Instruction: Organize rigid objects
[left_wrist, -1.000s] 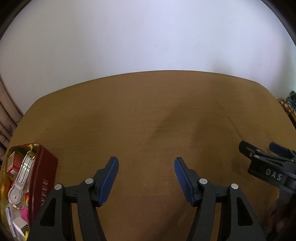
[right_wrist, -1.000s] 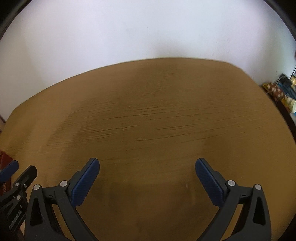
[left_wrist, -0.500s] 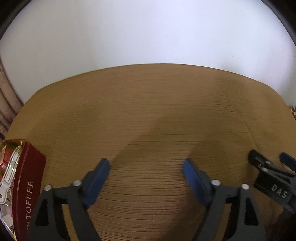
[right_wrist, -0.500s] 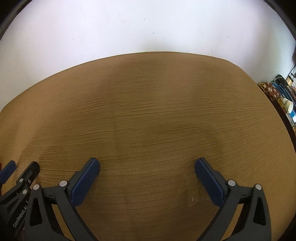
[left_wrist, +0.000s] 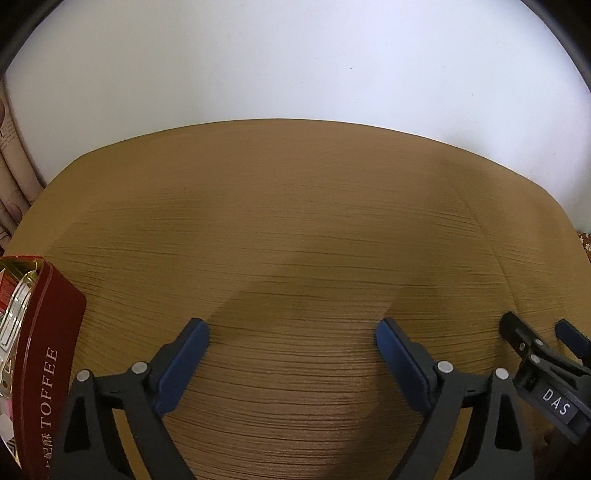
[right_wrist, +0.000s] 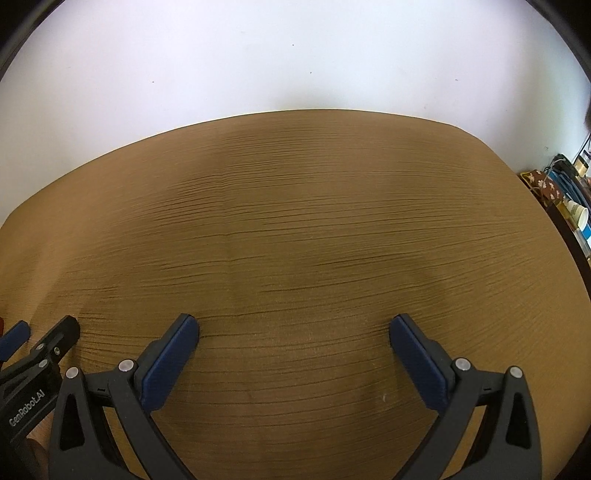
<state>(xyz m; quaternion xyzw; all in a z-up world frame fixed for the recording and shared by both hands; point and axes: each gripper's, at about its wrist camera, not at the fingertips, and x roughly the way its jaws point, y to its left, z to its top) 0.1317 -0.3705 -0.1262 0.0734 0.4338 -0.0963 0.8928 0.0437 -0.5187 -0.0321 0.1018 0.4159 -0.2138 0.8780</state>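
A dark red toffee tin (left_wrist: 48, 354) stands open at the left edge of the left wrist view, with a metal clip (left_wrist: 14, 325) and small packets inside it. My left gripper (left_wrist: 291, 328) hovers over the bare wooden table (left_wrist: 295, 206), to the right of the tin; its jaws are opening and nothing is between them. My right gripper (right_wrist: 293, 325) is open and empty over the same table (right_wrist: 295, 206). Each gripper shows in the other's view: the right gripper (left_wrist: 535, 339) at the right edge, the left gripper (right_wrist: 40, 336) at the lower left.
A white wall rises behind the table's far edge. A curtain (left_wrist: 14, 166) hangs at the far left. Off the table's right side stands a cluttered shelf with paper cups (right_wrist: 576, 214) and a patterned box (right_wrist: 546, 184).
The left gripper's jaws have spread wider apart. The tin has slid further toward the left edge of its view. The right gripper's jaws stay as they were.
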